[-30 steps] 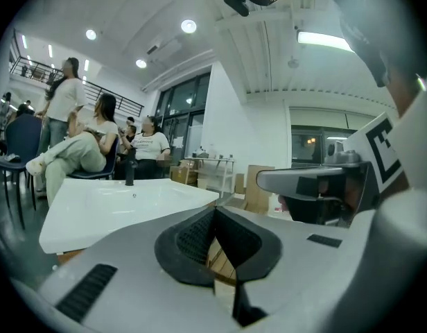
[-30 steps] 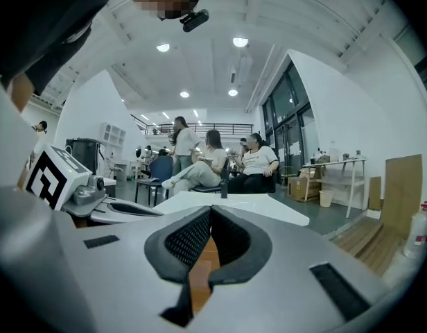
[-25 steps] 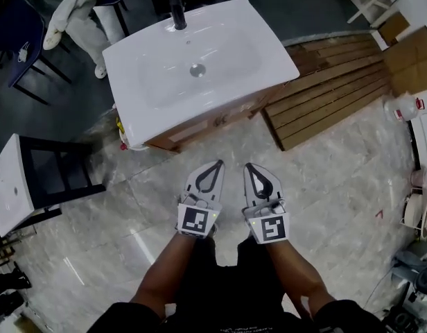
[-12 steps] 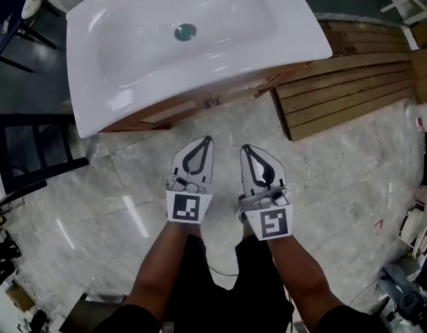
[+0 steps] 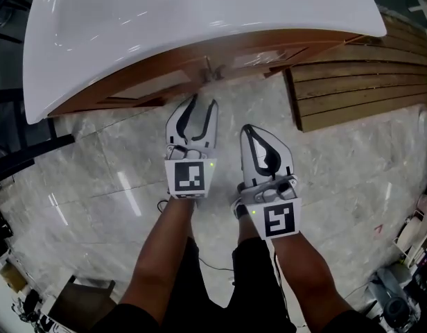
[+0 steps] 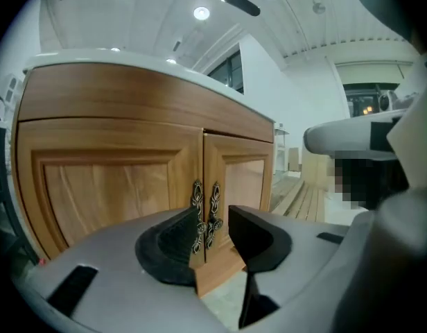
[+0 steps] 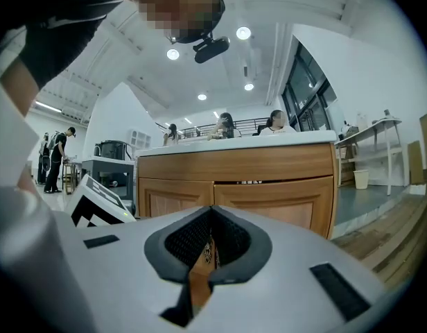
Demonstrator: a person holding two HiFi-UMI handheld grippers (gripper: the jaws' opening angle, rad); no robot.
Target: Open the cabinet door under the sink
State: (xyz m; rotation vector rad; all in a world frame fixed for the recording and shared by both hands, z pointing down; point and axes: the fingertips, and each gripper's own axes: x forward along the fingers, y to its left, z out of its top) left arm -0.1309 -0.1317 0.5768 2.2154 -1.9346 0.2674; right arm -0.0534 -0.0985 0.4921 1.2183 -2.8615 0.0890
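Two doors (image 6: 116, 186) of the cabinet (image 5: 130, 82) under the sink (image 5: 199, 19) stood shut, handles (image 6: 215, 207) paired at the cabinet's centre seam. My left gripper (image 5: 203, 103), just short of the cabinet, had just been opening its jaws: spread, nothing between them. My right gripper (image 5: 248, 129), farther from the cabinet, kept its jaws pressed together. Step: approach. Next, I judged, one handle needed pinching, then pulling.

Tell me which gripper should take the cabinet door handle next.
Left. The left gripper sits nearer the cabinet, jaws just opening, door handles framed in their gap, ungripped. The right gripper is farther back, shut.
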